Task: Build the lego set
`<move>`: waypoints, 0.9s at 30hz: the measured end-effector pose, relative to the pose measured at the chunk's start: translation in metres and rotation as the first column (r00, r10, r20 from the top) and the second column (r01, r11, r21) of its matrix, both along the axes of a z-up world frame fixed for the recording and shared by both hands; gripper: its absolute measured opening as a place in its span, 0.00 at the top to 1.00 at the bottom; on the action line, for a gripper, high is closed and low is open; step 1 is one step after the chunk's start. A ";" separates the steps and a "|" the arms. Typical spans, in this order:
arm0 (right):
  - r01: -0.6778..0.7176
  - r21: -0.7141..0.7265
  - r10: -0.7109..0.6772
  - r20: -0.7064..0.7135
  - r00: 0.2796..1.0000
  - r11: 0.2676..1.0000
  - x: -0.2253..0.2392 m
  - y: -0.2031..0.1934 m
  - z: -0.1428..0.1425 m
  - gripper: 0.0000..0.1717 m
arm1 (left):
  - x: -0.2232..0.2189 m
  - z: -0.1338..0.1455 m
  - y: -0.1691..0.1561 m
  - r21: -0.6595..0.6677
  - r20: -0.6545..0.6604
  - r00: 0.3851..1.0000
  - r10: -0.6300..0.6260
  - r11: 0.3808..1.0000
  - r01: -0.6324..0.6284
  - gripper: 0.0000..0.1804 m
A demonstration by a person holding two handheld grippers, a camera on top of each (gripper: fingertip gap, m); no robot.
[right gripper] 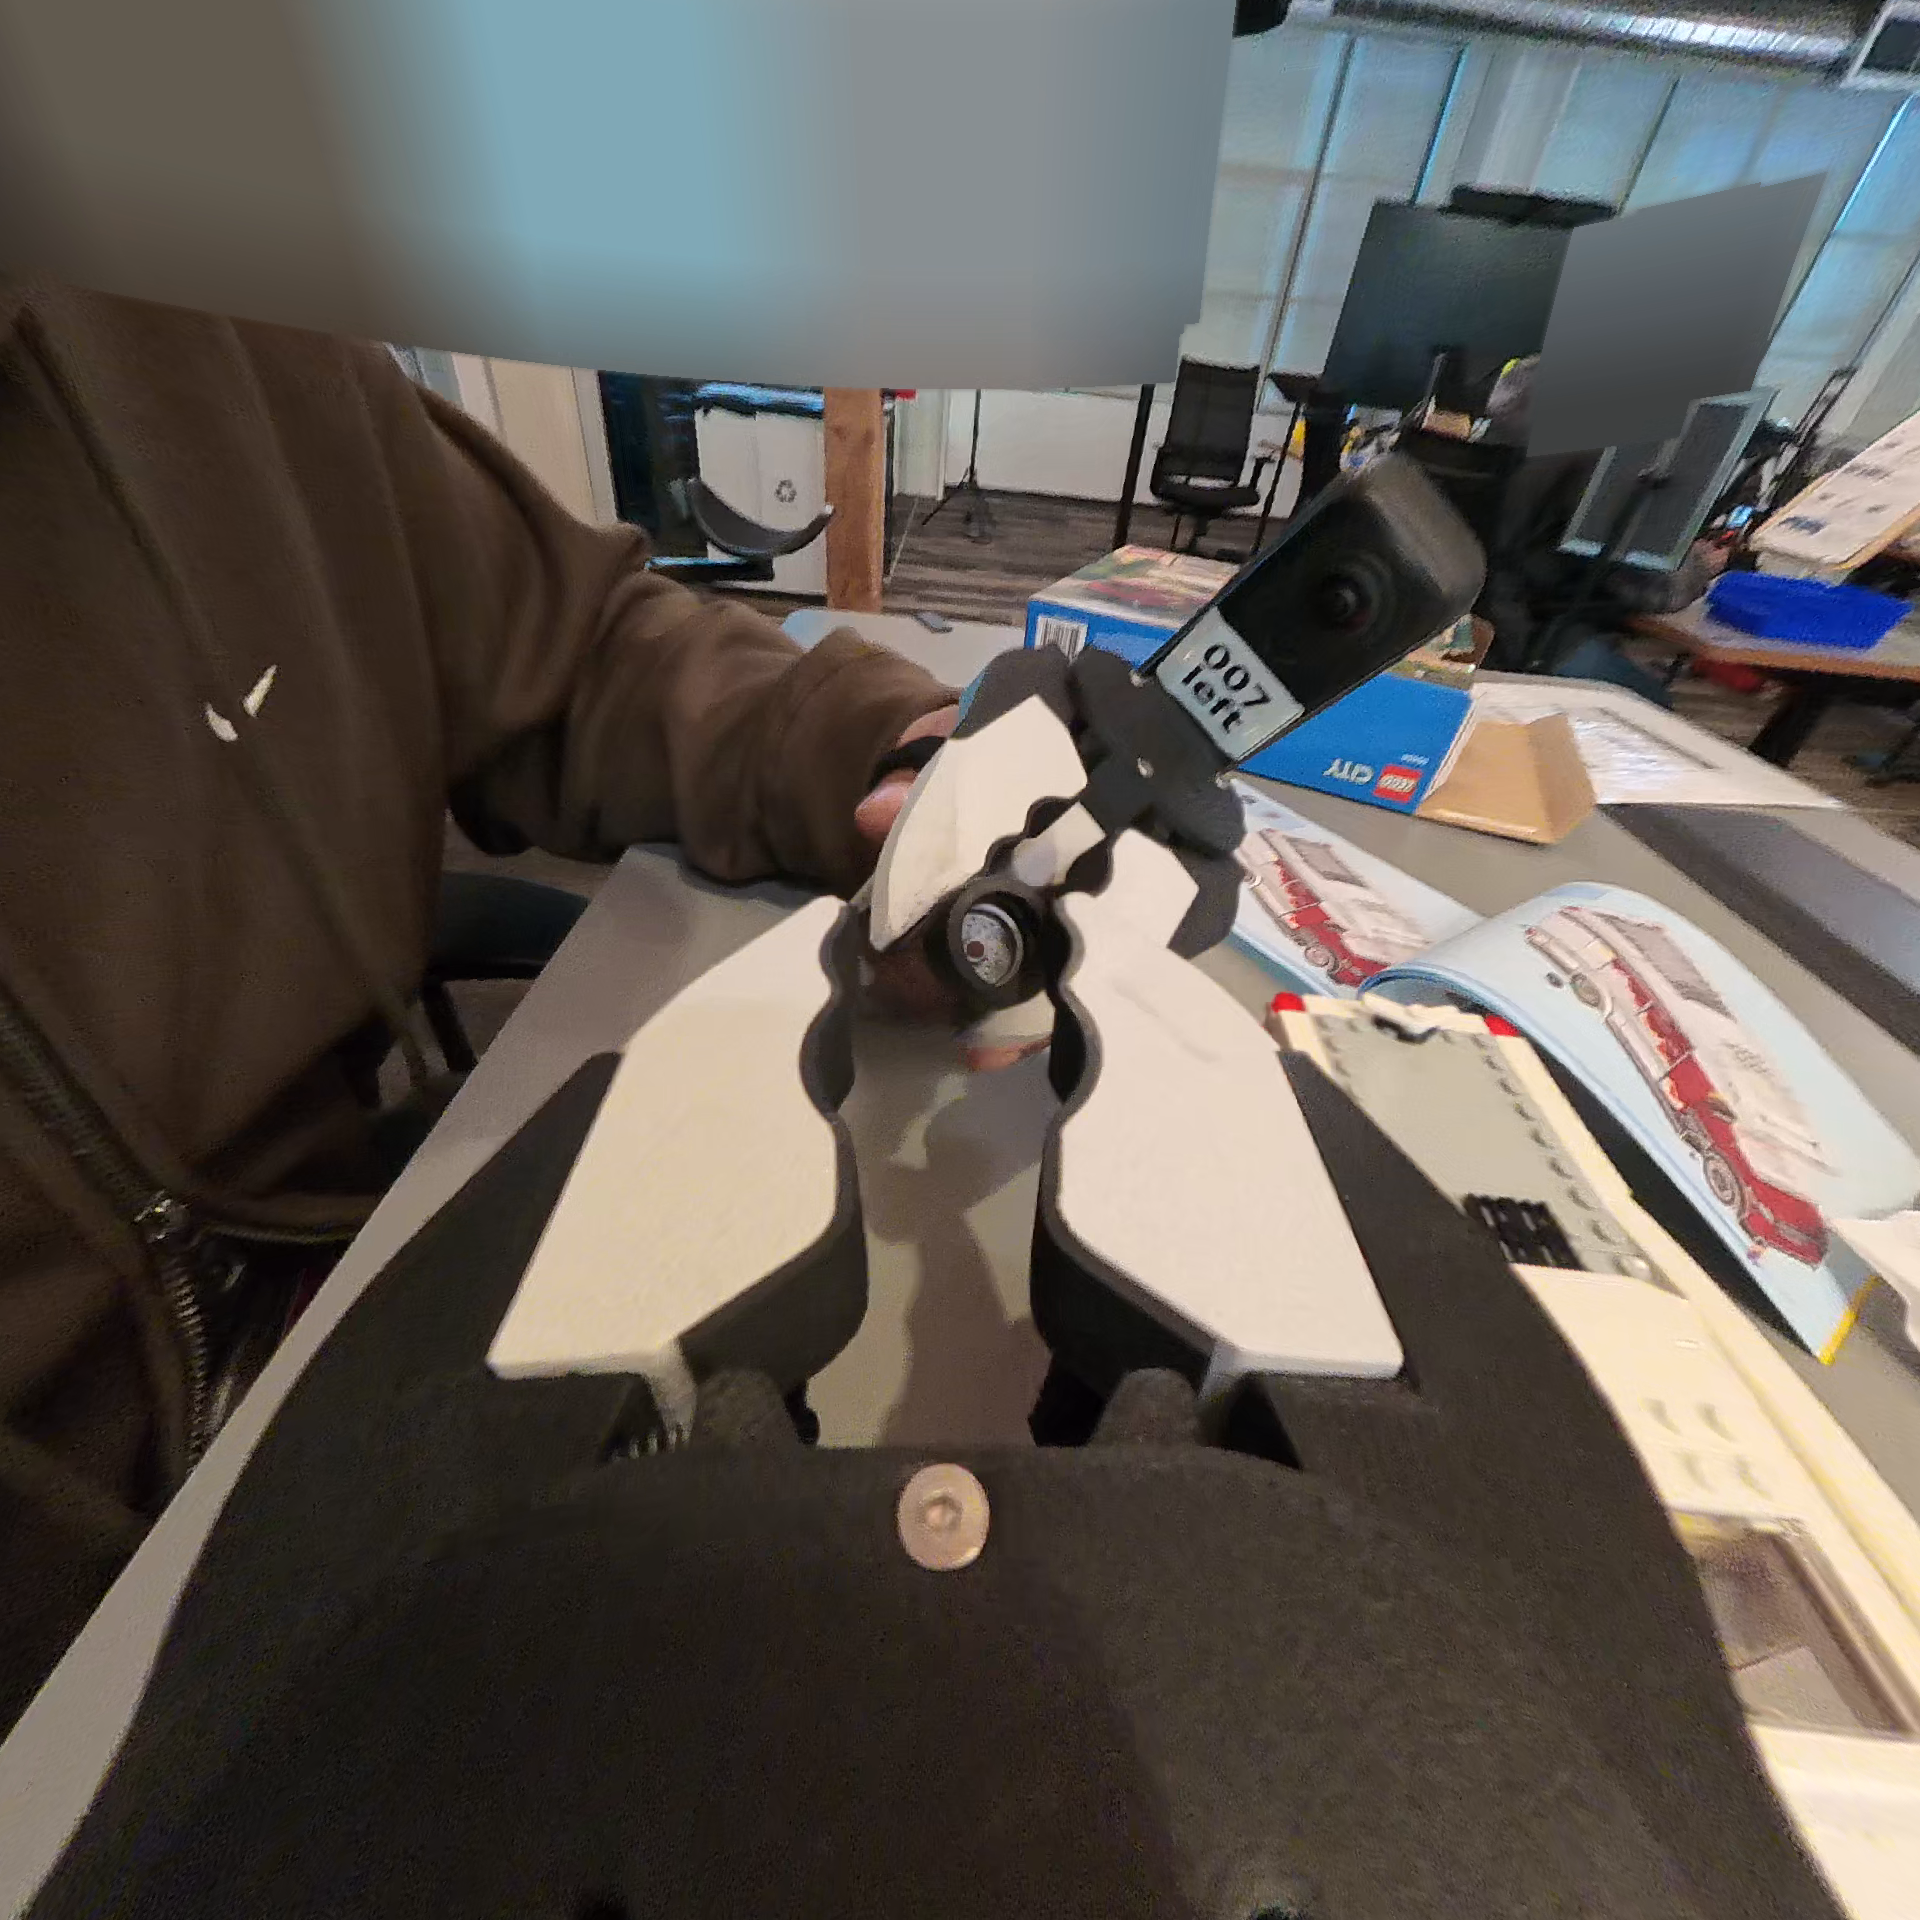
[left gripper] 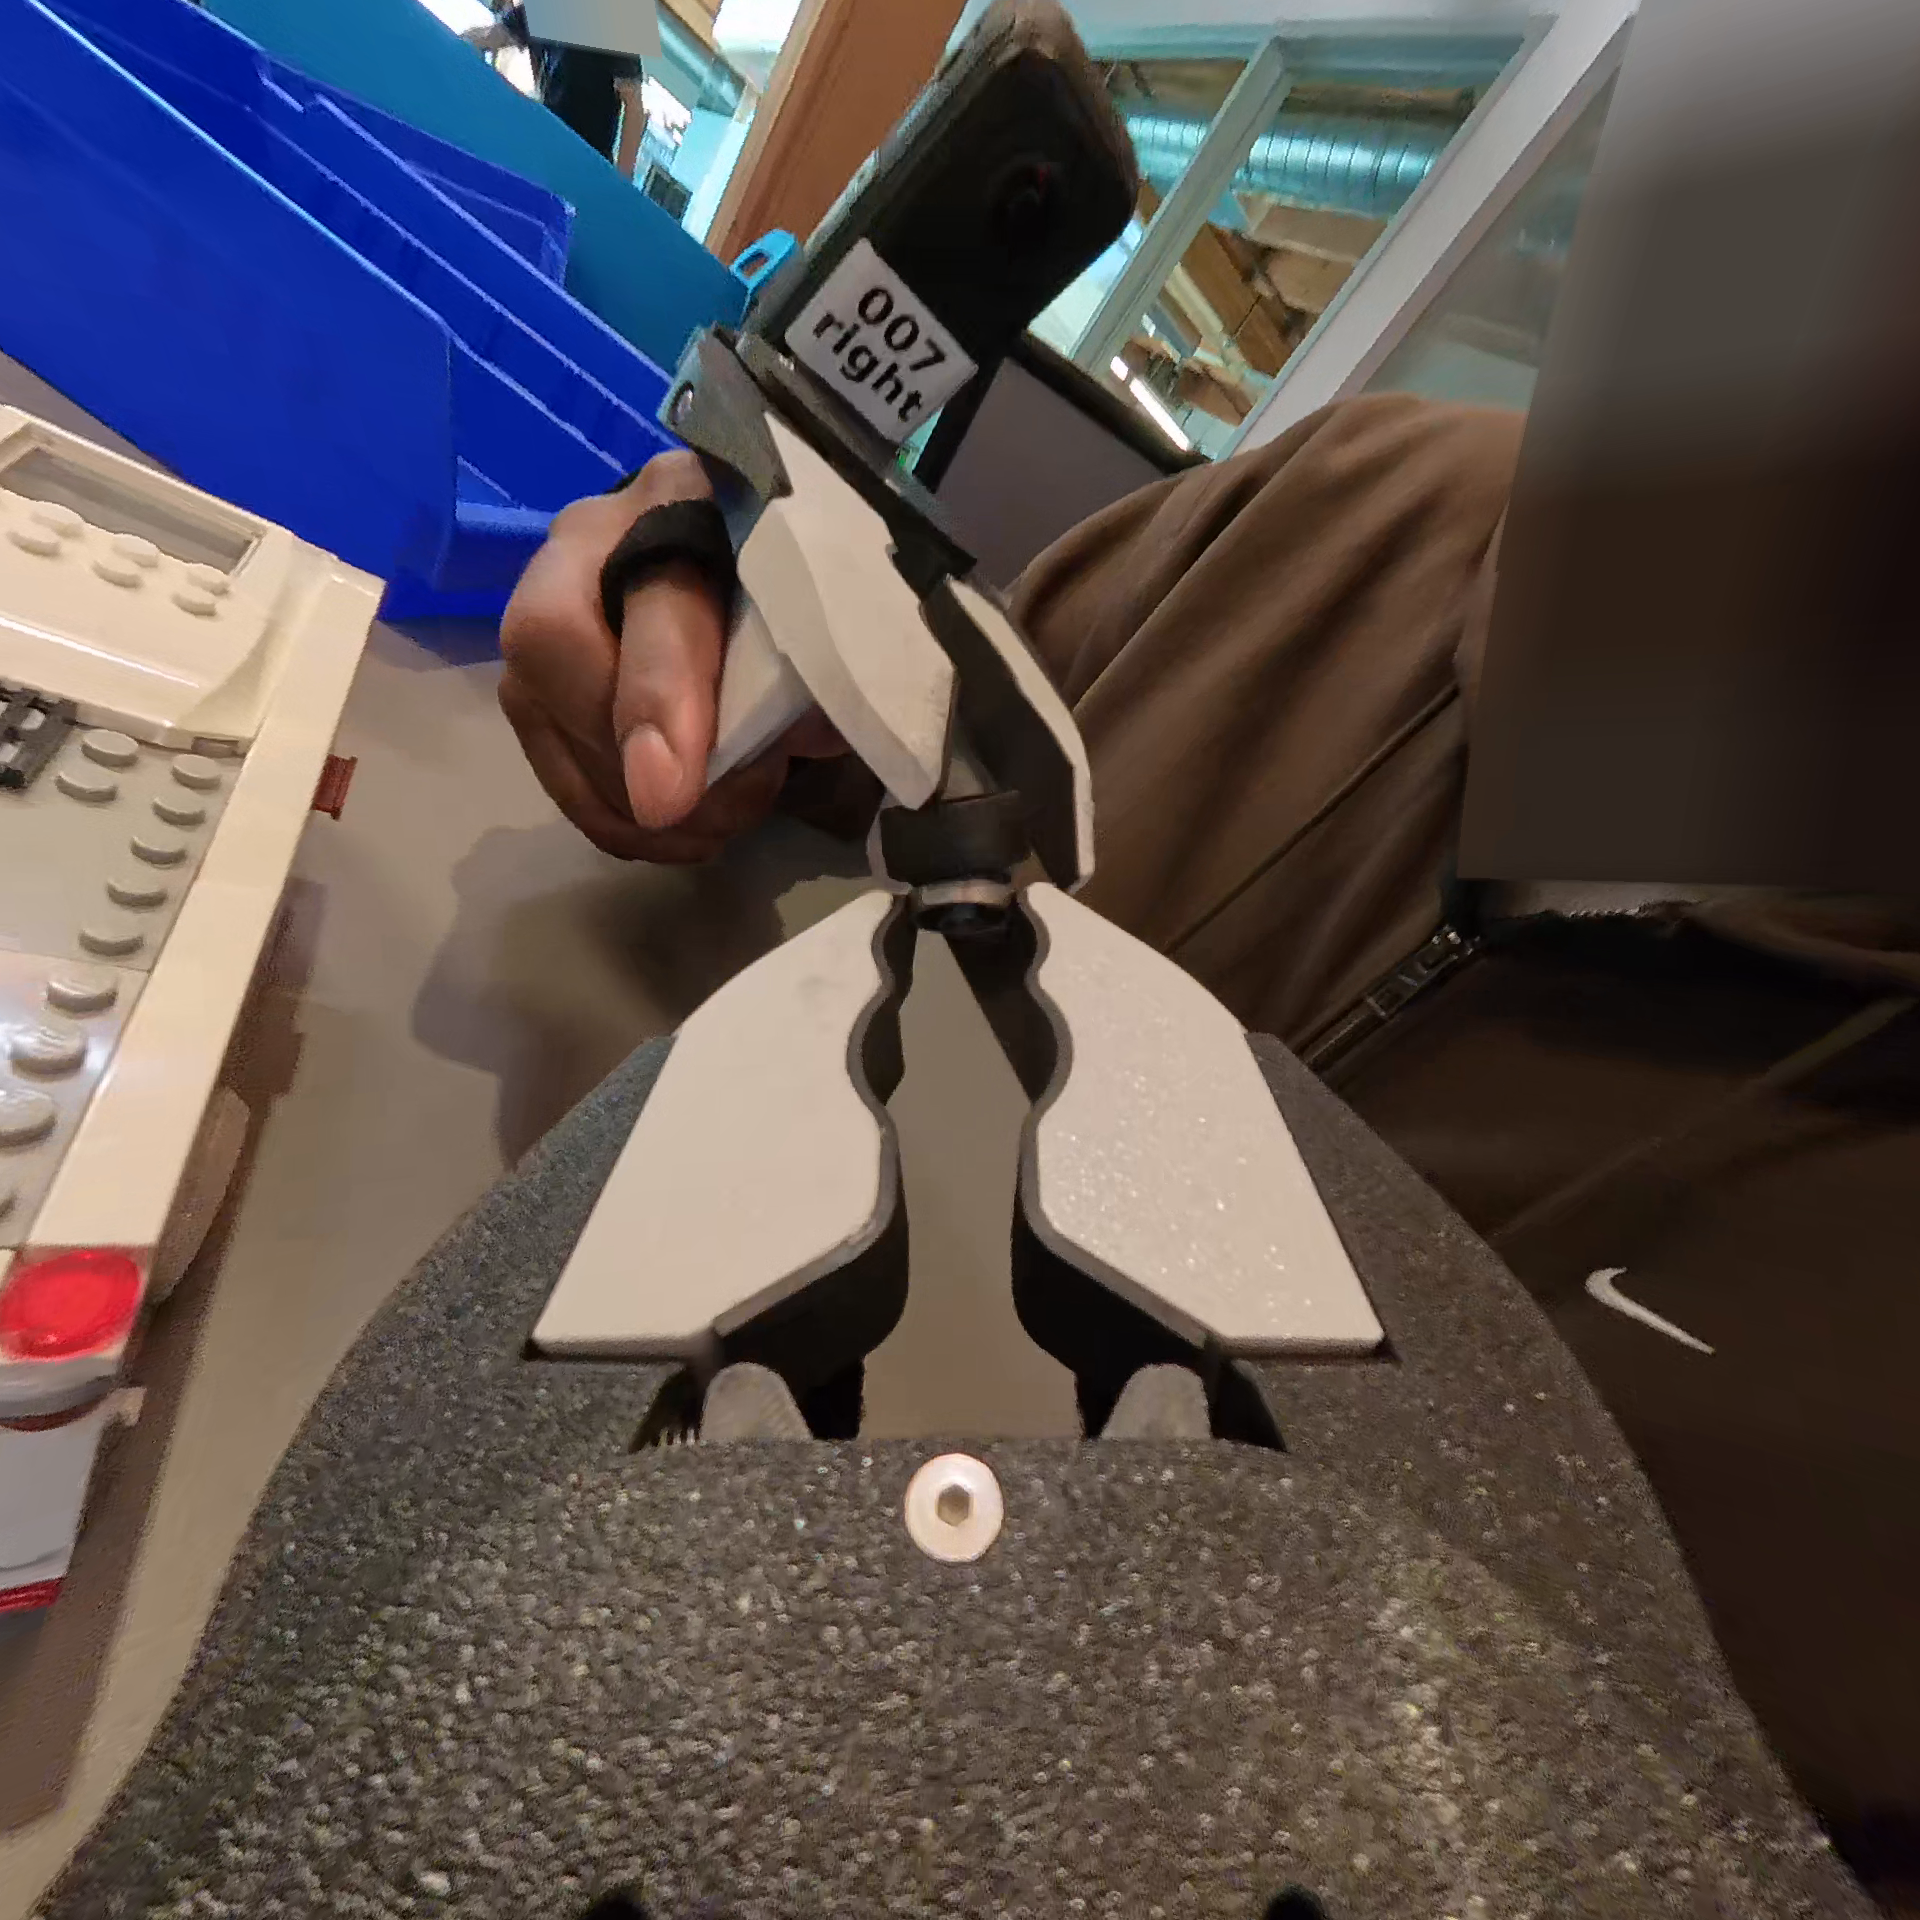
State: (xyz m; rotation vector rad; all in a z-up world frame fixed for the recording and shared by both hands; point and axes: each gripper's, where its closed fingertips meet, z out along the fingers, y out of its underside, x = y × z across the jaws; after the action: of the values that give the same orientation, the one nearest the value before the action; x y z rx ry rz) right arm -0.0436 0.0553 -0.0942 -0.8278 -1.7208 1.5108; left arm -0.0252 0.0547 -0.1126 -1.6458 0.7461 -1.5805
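LEFT: your left gripper [left gripper: 961, 912] pinched a small black wheel [right gripper: 987, 951] | RIGHT: your right gripper [right gripper: 951, 935] stood open around it | NEAR: white brick car [right gripper: 1455, 1122]

grey table [right gripper: 665, 904] | black office chair [right gripper: 1210, 457] | wooden post [right gripper: 857, 499] | windows [right gripper: 1558, 114], possibly curtained

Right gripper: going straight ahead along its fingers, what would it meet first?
The small black wheel with a silver hub, sitting between its fingertips; the left gripper looks just behind it.
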 end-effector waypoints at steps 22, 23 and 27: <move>-0.057 -0.162 0.072 0.090 0.993 0.985 0.000 -0.002 -0.003 0.86 | 0.002 0.000 -0.006 0.079 -0.024 0.999 -0.031 0.996 0.033 0.90; -0.051 -0.161 0.065 0.080 0.995 0.986 0.000 0.000 -0.001 0.86 | 0.002 0.001 -0.006 0.082 -0.018 0.999 -0.030 0.996 0.031 0.90; -0.031 -0.172 0.040 0.050 0.998 0.985 0.000 0.006 0.003 0.86 | 0.000 0.003 -0.004 0.087 -0.010 1.000 -0.015 0.996 0.015 0.90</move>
State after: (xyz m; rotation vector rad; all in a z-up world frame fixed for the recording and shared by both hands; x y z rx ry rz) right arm -0.0437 0.0618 -0.0916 -0.9365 -1.6687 1.6926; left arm -0.0254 0.0506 -0.1092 -1.5895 0.8227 -1.5297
